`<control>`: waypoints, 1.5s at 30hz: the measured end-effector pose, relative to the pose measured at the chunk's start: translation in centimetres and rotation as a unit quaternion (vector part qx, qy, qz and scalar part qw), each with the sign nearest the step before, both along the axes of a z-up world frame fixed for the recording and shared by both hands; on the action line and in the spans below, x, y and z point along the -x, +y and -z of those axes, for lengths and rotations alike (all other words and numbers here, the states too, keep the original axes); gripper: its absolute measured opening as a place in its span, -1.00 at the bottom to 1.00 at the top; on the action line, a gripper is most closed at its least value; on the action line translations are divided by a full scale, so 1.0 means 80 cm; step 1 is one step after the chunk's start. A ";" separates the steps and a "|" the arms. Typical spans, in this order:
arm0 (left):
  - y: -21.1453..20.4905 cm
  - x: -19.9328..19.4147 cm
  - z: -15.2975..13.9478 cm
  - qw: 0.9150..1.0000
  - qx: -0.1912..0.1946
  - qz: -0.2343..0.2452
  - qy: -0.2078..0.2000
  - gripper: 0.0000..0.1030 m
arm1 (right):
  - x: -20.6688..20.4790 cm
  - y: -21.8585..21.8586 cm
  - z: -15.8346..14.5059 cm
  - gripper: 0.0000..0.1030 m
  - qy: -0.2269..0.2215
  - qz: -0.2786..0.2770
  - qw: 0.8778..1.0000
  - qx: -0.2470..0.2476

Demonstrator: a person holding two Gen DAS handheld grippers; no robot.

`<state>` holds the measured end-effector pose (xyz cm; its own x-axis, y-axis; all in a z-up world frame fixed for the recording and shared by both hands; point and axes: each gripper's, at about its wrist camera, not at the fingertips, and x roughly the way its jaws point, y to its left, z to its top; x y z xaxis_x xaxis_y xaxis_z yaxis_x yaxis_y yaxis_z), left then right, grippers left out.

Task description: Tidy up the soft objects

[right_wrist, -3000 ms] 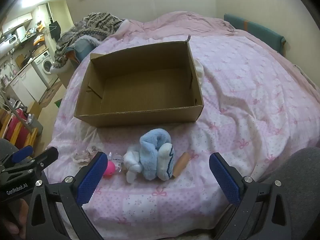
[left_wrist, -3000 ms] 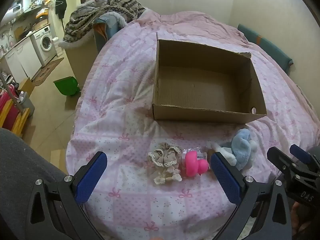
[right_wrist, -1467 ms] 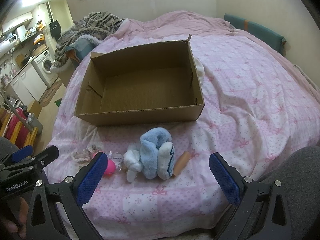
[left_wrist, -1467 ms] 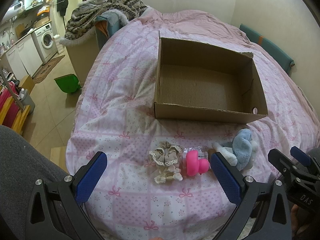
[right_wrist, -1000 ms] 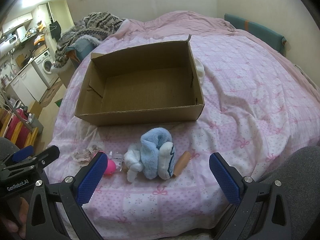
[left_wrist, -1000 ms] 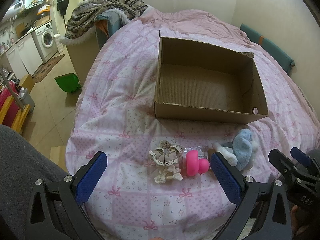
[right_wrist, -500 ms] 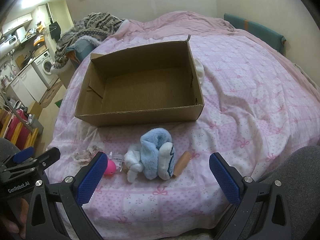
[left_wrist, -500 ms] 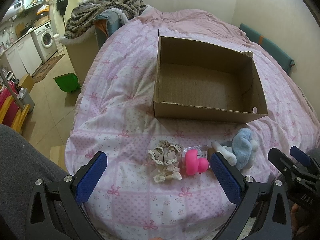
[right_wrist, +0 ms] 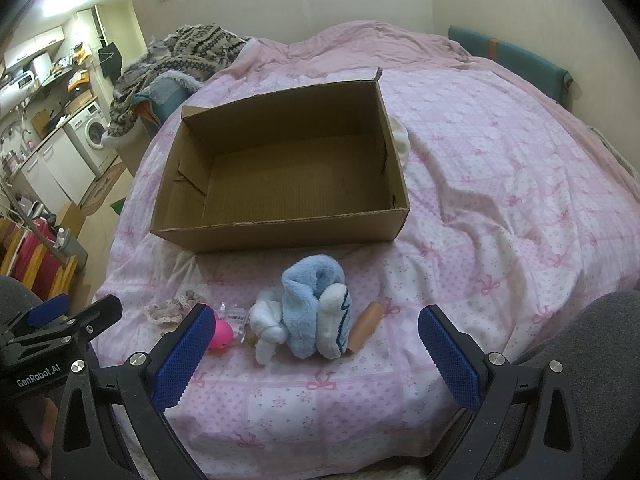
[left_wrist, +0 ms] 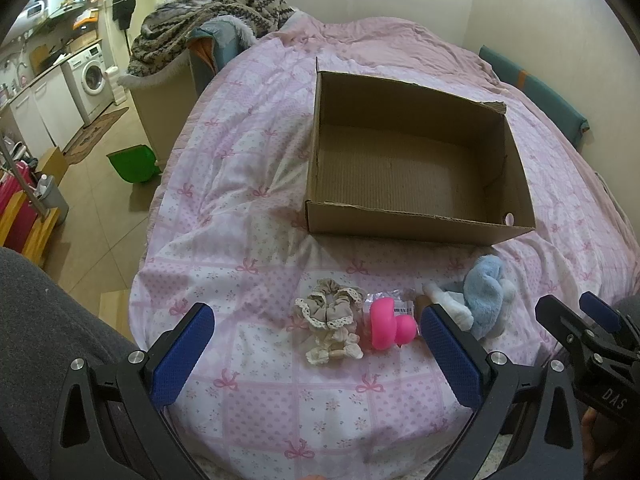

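At the bottom of each wrist view, both tools hung over the near edge of the bed with fingers spread wide and nothing between them: the left tool (left_wrist: 316, 346) low in the left wrist frame, the right tool (right_wrist: 314, 346) low in the right wrist frame. Just beyond the fingertips, a row of small things lay on the pink patterned bedspread (right_wrist: 500, 184). From the left of the row came a beige lace-edged scrunchie (left_wrist: 326, 307), with a small cream bow (left_wrist: 334, 350) on its near side, then a pink rubber toy (left_wrist: 386, 328) touching a clear packet, then a blue and white plush toy (right_wrist: 310, 314), then a brown tube (right_wrist: 364, 326) lying just beside the plush. Farther up, at mid-frame, an open cardboard box (right_wrist: 280, 228) sat on the bedspread, well apart from the row, its inside bare. At the upper left, a washing machine (left_wrist: 94, 76) stood in the room beyond the bed.
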<state>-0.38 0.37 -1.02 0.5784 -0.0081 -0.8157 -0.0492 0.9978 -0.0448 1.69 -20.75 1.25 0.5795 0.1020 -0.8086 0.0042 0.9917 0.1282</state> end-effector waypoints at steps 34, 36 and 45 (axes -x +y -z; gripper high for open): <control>0.028 -0.109 -0.008 0.993 -0.030 -0.016 0.110 1.00 | -0.090 -0.098 0.008 0.76 0.138 0.022 0.983 -0.123; 0.031 -0.115 0.000 0.993 -0.027 -0.015 0.113 1.00 | -0.099 -0.108 0.024 0.53 0.163 0.030 0.974 -0.152; 0.047 -0.123 0.048 0.989 0.002 -0.030 0.148 0.95 | -0.112 -0.110 0.111 -0.31 0.265 0.068 0.942 -0.196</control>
<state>9.48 4.16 -4.85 0.3136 0.0160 -0.9494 -0.1192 0.9926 -0.0226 10.66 -29.53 -7.64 0.1347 0.4075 -0.9032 0.2945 0.8539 0.4291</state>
